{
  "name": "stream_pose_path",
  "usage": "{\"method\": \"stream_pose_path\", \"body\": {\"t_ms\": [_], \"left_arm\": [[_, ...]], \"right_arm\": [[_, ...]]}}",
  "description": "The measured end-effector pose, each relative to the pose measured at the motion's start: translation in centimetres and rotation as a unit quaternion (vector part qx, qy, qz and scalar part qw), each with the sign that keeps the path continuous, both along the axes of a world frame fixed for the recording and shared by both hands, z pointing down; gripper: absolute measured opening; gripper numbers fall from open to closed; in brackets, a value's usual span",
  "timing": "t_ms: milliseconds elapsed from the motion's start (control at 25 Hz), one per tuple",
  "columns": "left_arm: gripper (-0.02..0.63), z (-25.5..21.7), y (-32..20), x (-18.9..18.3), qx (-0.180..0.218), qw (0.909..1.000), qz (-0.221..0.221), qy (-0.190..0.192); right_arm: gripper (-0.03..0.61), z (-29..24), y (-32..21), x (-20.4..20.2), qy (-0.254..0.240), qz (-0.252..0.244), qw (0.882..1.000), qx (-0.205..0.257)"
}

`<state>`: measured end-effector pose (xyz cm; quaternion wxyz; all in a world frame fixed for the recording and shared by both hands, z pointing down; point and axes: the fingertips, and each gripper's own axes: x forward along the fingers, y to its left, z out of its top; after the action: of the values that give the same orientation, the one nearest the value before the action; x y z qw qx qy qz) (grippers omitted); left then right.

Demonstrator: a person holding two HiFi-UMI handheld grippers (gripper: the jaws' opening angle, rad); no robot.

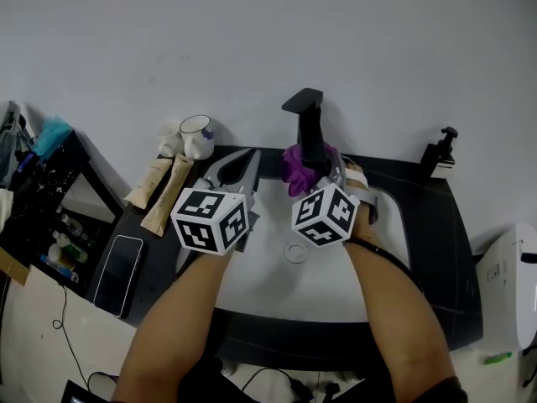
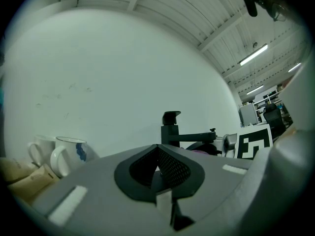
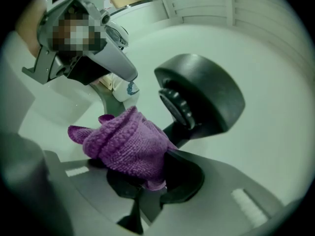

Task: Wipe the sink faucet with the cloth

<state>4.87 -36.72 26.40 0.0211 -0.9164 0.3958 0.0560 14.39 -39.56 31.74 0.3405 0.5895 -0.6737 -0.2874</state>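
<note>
The black faucet [image 1: 308,131] stands at the back rim of the white sink [image 1: 252,284]. My right gripper [image 1: 320,175] is shut on a purple knitted cloth [image 1: 295,166], which is pressed against the left side of the faucet's base. In the right gripper view the cloth [image 3: 125,144] bulges out of the jaws just below the faucet's round underside [image 3: 202,97]. My left gripper [image 1: 239,169] hovers left of the faucet over the sink's back edge, shut and holding nothing. From the left gripper view the faucet [image 2: 172,129] stands beyond the closed jaw tips [image 2: 158,173].
A white mug [image 1: 197,135] and tan sachets [image 1: 164,193] sit on the dark counter at the left, with a phone [image 1: 117,274] nearer to me. A black soap dispenser [image 1: 438,152] stands at the back right. The drain [image 1: 295,252] lies mid-basin.
</note>
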Motion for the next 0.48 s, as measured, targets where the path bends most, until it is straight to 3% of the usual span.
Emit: {"method": "stream_pose_path", "body": {"t_ms": [480], "left_arm": [[0.017,0.03,0.06,0.14,0.002,1.0,0.002,-0.003]], "right_arm": [[0.054,0.85,-0.07,-0.26,0.011,-0.01,1.0,-0.026]]}}
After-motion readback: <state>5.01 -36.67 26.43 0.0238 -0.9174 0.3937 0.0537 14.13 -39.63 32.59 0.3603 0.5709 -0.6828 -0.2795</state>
